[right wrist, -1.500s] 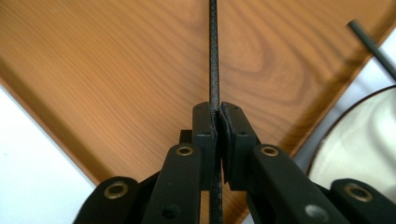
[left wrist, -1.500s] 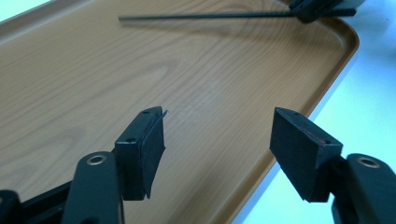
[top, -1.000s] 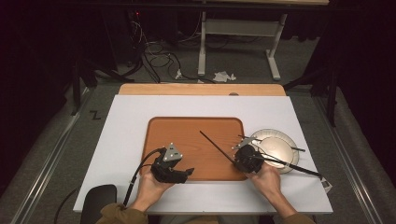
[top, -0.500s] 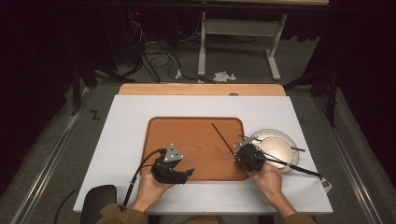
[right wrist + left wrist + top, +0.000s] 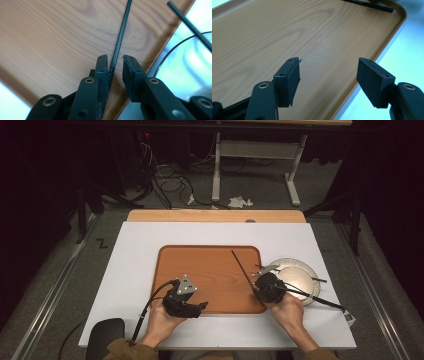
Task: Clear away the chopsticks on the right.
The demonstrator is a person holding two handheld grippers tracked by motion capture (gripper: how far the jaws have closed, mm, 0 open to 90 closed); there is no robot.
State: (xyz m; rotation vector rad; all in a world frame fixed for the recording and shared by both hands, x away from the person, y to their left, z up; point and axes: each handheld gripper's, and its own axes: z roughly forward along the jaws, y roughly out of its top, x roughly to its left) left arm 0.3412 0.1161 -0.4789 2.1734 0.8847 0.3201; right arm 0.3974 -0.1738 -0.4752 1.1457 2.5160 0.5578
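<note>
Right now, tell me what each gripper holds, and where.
Left gripper holds nothing, jaws open. The black stick sits near its end inside the right gripper, touching one pad only: not clamped.

The long thin black stick (image 5: 242, 267) has swung. A second ago its far tip pointed up and to the left, over the middle of the brown wooden tray (image 5: 200, 265). Half a second ago the tip had moved to the right. Now the stick stands steeper, and its tip sits farther right and closer to the tray's far edge. The right gripper (image 5: 262, 287) has turned a little with it, and the person's right hand (image 5: 287, 310) has moved a bit too. In the right gripper view the black stick (image 5: 118, 47) lies between the jaws against one pad, with a small gap at the other pad, so the grip may have loosened, but that is hard to tell.
</note>
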